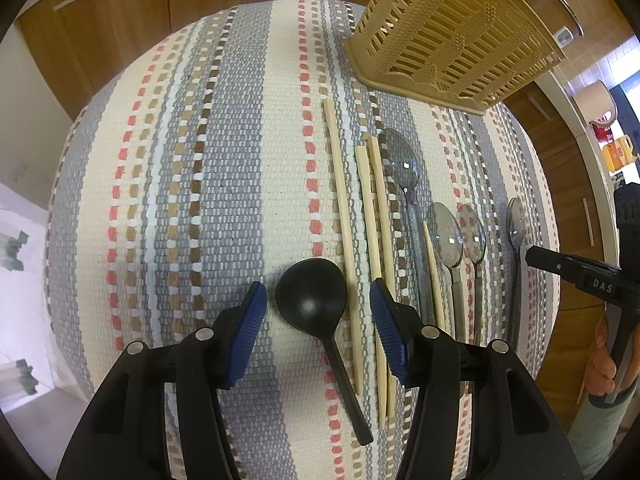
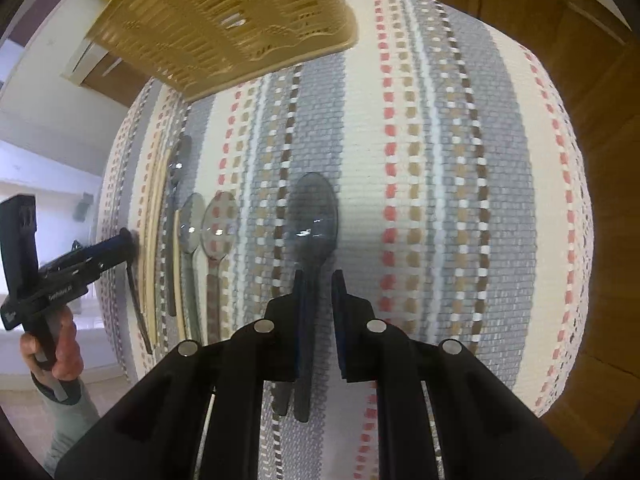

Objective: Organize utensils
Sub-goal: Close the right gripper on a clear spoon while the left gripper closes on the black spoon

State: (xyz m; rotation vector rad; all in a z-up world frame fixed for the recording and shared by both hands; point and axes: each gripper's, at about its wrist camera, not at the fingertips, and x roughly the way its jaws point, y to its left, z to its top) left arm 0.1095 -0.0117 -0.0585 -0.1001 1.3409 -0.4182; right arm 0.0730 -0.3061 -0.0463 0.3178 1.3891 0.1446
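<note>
A black plastic spoon lies on the striped woven mat, its bowl between the blue pads of my left gripper, which stands open just above it without touching. To its right lie several wooden chopsticks and clear plastic spoons in a row. My right gripper is shut on the handle of a smoky grey spoon, which hangs slightly above the mat and casts a shadow. That gripper and the grey spoon also show at the right edge of the left wrist view.
A tan slotted plastic basket stands at the mat's far edge, also seen as the basket at top left. Wooden cabinets surround the table. A person's hand holds the left gripper's handle.
</note>
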